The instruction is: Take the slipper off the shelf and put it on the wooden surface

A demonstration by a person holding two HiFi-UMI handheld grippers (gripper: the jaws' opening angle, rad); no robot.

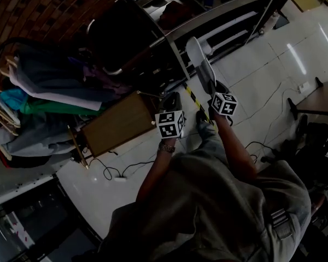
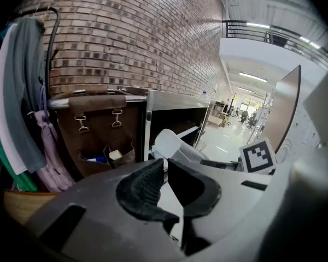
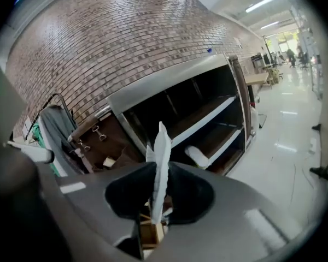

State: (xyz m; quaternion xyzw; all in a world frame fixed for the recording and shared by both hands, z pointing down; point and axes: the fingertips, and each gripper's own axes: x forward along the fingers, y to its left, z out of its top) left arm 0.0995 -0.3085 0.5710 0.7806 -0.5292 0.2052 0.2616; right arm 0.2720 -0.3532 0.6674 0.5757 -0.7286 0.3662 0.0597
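Observation:
A white slipper (image 1: 198, 58) stands up edge-on out of my right gripper (image 1: 213, 87), which is shut on its lower end in front of the metal shelf (image 1: 218, 15). In the right gripper view the slipper (image 3: 162, 157) is a thin white blade pinched between the dark jaws of the right gripper (image 3: 160, 185). A second white slipper (image 3: 199, 156) lies on a lower board of the shelf (image 3: 208, 113). My left gripper (image 1: 172, 99) hovers by the right edge of the wooden surface (image 1: 117, 125). In its own view the left gripper (image 2: 165, 169) is shut on nothing, and the held slipper (image 2: 172, 144) shows beyond it.
A rack of hanging clothes (image 1: 35, 94) stands left of the wooden surface. A brown hanging organiser (image 2: 98, 130) sits beside the shelf. Cables (image 1: 112, 172) trail over the white floor. Yellow-black tape (image 1: 192, 96) marks the floor by the shelf. A dark table (image 1: 321, 100) stands at the right.

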